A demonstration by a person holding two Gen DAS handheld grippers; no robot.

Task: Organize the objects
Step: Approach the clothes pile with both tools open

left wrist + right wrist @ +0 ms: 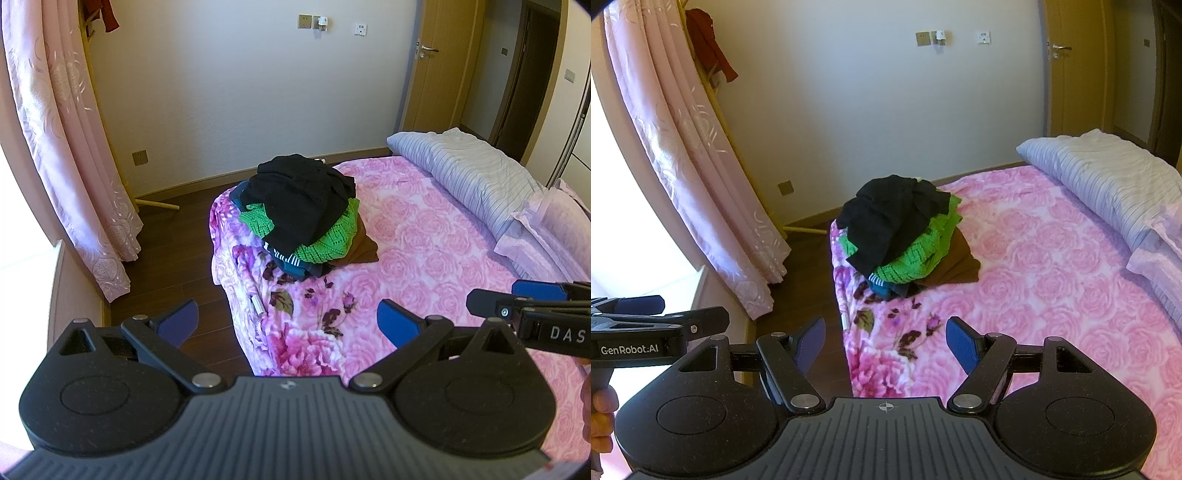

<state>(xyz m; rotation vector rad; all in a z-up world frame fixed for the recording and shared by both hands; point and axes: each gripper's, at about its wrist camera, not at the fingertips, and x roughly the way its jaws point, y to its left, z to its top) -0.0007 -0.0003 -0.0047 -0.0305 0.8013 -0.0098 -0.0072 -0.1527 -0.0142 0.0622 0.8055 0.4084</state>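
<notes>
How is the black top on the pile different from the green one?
The black garment lies on top of the pile; the green knit sits under it, partly covered. The black garment looks plain and smooth; the green knit has an open, holey pattern. Both are crumpled in one heap on the pink bed.

Bright daylight from the blown-out window point(635, 229) (left side), sharp focus, fisheye-bowed edges.

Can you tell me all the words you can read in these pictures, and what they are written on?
"GenRobot.AI": on the side of the left gripper, seen from the right wrist.
"DAS": on the side of the right gripper, cut off at the picture's edge.
The wall plates show nothing readable.
</notes>
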